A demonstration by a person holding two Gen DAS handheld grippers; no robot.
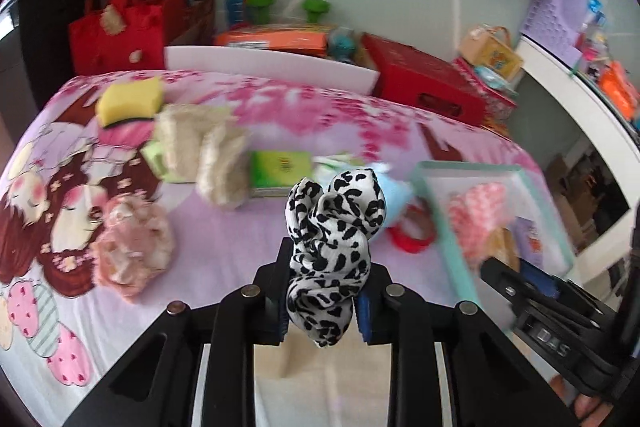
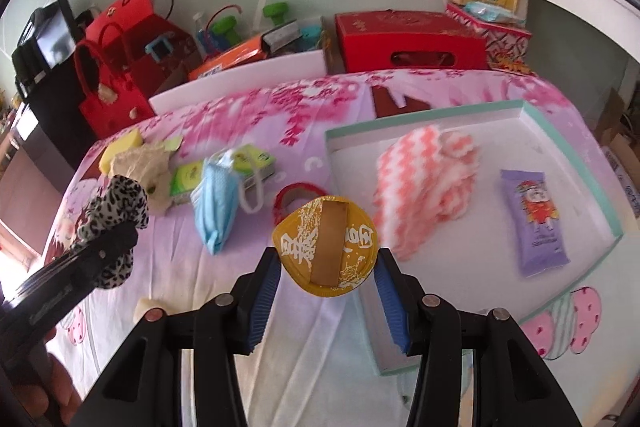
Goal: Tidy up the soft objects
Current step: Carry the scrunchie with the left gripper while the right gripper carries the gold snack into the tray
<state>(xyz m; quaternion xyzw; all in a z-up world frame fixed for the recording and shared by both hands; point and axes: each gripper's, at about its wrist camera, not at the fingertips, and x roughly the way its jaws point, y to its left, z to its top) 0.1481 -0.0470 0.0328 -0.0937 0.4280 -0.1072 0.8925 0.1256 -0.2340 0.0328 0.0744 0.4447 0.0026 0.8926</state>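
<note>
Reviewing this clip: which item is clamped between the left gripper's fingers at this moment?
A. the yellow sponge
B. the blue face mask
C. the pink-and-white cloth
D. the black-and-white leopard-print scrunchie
D. The left gripper is closed on the leopard-print scrunchie, lifted off the bed; the blue face mask and yellow sponge lie on the sheet, and the pink-and-white cloth sits in the box.

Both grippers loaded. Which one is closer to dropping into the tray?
Right. The right gripper holds the yellow pouch at the teal-rimmed tray corner. The left gripper, holding the leopard scrunchie, is farther out over the bedsheet.
</note>
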